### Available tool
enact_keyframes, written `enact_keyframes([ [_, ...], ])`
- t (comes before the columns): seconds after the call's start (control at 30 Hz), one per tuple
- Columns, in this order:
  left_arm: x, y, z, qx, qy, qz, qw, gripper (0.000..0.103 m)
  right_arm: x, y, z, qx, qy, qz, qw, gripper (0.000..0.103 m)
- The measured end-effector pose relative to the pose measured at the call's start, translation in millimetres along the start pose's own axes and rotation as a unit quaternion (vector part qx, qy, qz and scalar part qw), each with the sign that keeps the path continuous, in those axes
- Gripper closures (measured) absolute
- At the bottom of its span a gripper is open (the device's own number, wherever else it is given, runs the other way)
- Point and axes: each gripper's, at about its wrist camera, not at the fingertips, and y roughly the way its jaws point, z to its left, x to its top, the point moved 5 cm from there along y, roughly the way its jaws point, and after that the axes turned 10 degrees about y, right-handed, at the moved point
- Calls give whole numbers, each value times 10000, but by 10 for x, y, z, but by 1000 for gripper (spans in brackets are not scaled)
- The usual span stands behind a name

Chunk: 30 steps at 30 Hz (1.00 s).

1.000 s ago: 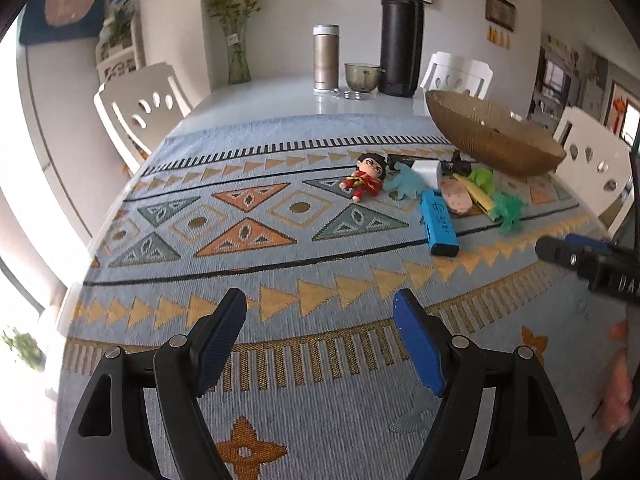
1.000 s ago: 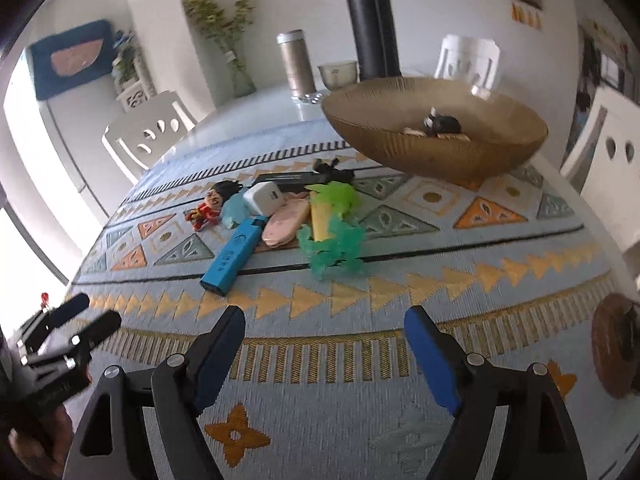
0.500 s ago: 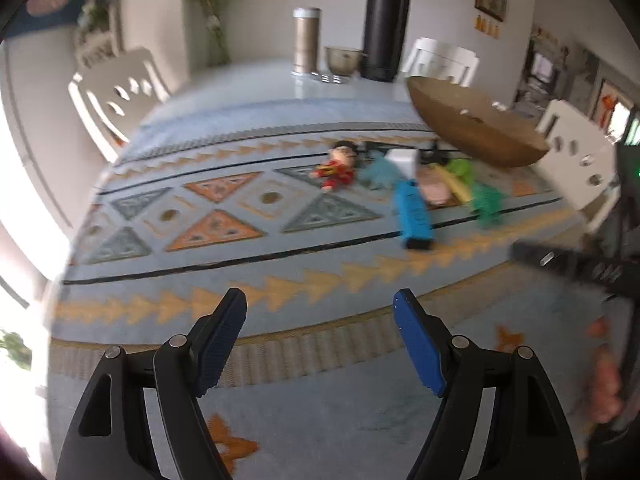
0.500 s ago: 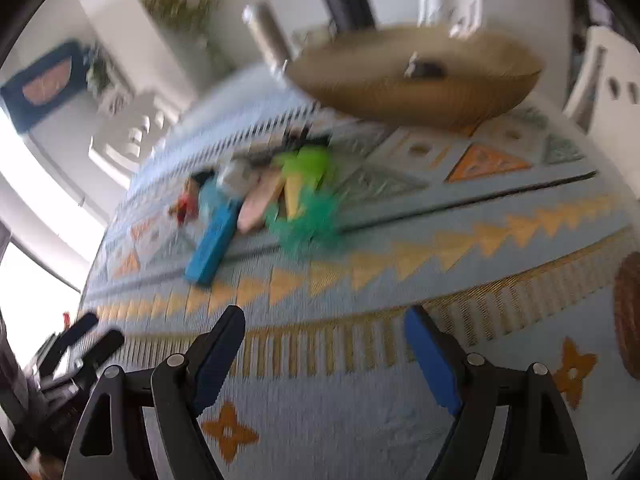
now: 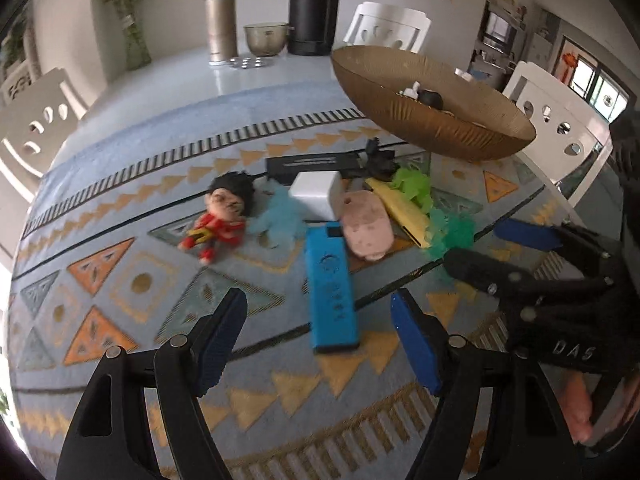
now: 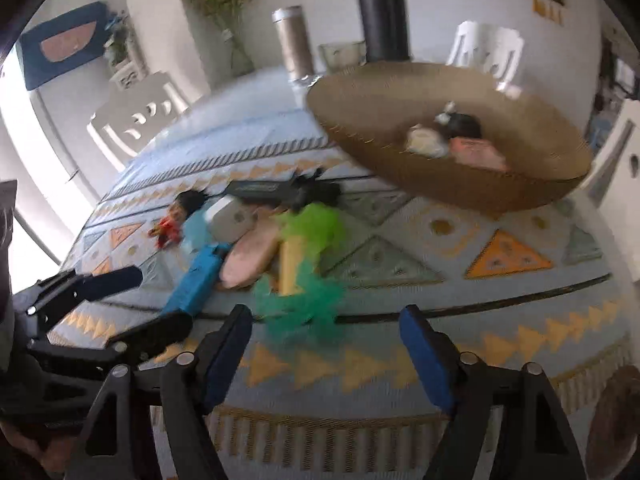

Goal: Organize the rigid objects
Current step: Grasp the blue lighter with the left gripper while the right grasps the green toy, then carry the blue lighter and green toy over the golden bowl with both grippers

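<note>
Above the patterned cloth (image 5: 132, 288), each hand-held gripper, left (image 5: 318, 334) and right (image 6: 326, 348), has just been closing slightly, jaws still apart and empty.

blue remote (image 5: 331, 288), geometric-patterned tablecloth (image 5: 132, 280), brown bowl (image 5: 440, 128)

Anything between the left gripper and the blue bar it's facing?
Nothing: in the left wrist view only bare patterned tablecloth separates the open left gripper from the blue bar's near end.

Daylight from left, fisheye edges, right view motion-blurred
</note>
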Motion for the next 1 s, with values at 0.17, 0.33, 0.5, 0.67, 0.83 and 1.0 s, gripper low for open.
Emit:
enact_keyframes([
  [0.17,-24,89,85,-224,-268,-32,9994,32,21,59,-134,397,443,226,9980,28],
  [0.33,-14,119,31,-41,-113,-18,9999,45,-14,44,-40,317,254,208,9990,30],
  [0.5,-1,120,-51,149,141,-68,9998,82,-42,78,156,92,-247,103,9996,59],
  [0.67,-38,60,3,-45,-16,-115,9999,82,-52,-1,232,-71,-505,-219,9985,61],
  [0.83,-274,-198,-39,-339,-261,-162,9990,82,-48,-191,192,327,-467,-441,9974,61],
  [1.0,-560,-490,-34,-208,-445,-263,9984,82,-199,-313,240,425,-475,-258,9976,61],
])
